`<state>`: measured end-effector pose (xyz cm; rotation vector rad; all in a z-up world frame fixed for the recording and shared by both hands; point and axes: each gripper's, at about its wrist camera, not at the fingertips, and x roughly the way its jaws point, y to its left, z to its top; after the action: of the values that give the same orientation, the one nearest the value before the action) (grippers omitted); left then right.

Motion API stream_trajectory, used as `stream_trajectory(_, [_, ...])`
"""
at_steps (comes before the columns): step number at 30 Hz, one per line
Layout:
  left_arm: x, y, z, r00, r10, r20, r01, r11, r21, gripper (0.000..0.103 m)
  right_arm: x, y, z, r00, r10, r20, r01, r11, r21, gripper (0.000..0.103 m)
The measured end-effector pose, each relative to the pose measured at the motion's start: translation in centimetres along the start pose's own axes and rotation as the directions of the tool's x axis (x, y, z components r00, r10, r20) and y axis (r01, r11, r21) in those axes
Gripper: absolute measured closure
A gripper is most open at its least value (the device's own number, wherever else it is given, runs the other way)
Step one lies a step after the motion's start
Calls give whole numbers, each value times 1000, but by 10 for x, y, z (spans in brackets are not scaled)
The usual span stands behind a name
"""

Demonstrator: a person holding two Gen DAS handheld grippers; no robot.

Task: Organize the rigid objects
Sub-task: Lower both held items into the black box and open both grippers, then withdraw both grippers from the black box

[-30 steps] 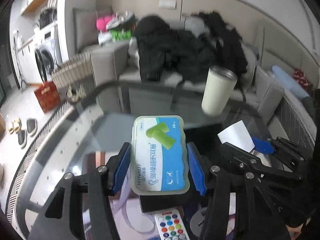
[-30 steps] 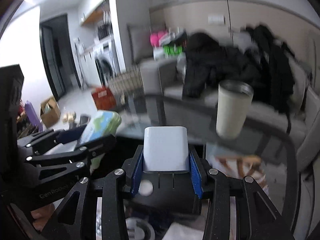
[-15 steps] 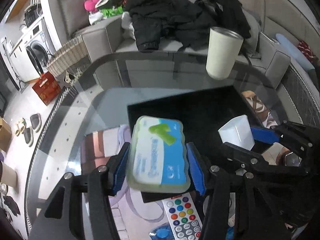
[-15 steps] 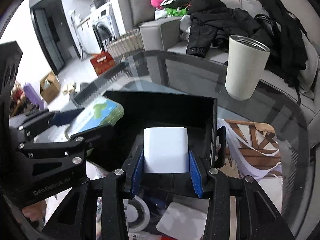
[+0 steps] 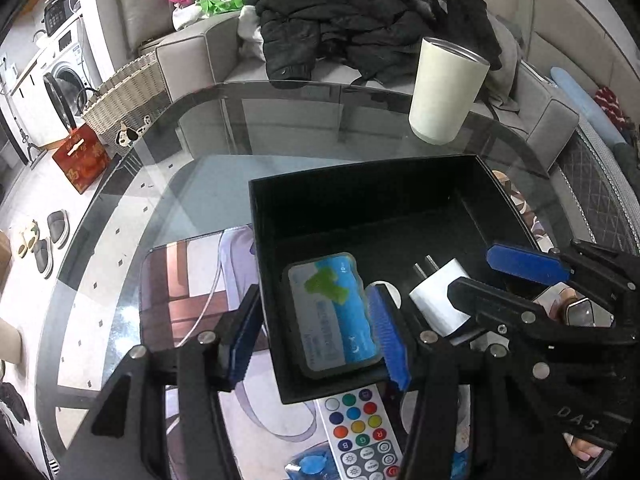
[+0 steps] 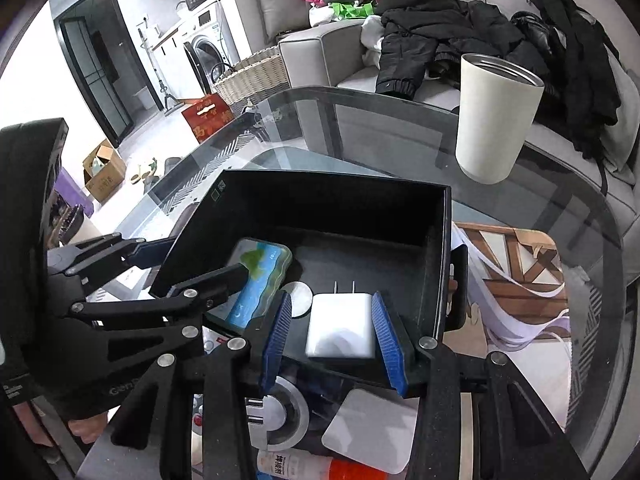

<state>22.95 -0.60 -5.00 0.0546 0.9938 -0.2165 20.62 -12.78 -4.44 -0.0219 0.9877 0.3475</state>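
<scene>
Left claw (image 5: 312,300): apart, its jaws having just been opening; one pad hung outside the black bin (image 5: 360,168), the other inside against the case.
Earplug case (image 5: 332,316): down in the bin's near-left corner, lying free.
Charger (image 6: 342,328): on the bin floor just right of the case, prongs pointing away.
Right claw (image 6: 331,304): slack around the charger, with a dark gap at its left pad (no squeeze that I could see).
Risk, left: that claw straddled the bin wall, so lifting at a slant could hook the wall and drag the bin across the glass worktop (image 5: 192,184).
Risk, right: a pad brushing the charger on the way out could flip it onto the case.
Change: a second earlier both items were up in the air, clamped tight; now both sat inside the bin and both claws had come down with them.
</scene>
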Motion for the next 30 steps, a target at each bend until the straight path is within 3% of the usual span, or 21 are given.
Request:
stream_trajectory(7, [-6,-1,-2,1000,-1,22,1,1000,-8,45,-6,-1,-2,1000,5,10,-5,1000,17,60])
stream_trajectory(13, [-31,-2,0,992,12,125,-10,1000,-16,40,-23,1,-2,997,7,77,-9,1000,22,60])
stream_trajectory(17, [-54,0,-3,979,-8,206,16,999,-37,37,-43,4,-3,989,11,146,-14,1000,23,59])
stream_trajectory(20, [-80,-3,-7,955,5,298,4,1000,-30,35,-68,10,-6,969,8,248,-14,1000,20,56])
stream_trajectory(23, [-106,-7,-13,922,15,388,-7,1000,-21,35,-100,22,-14,918,-14,396,23,1000,-17,51])
stream_trajectory(26, [-132,-7,-23,876,24,482,-12,1000,-29,34,-130,32,-22,858,-22,513,52,998,-44,51])
stream_trajectory(29, [-161,-7,-39,817,35,575,-19,999,-34,30,-166,42,-42,753,-33,657,98,993,-62,47])
stream_trajectory(30, [-171,-7,-45,796,38,604,-23,999,-33,25,-174,43,-47,729,-34,683,106,992,-64,45])
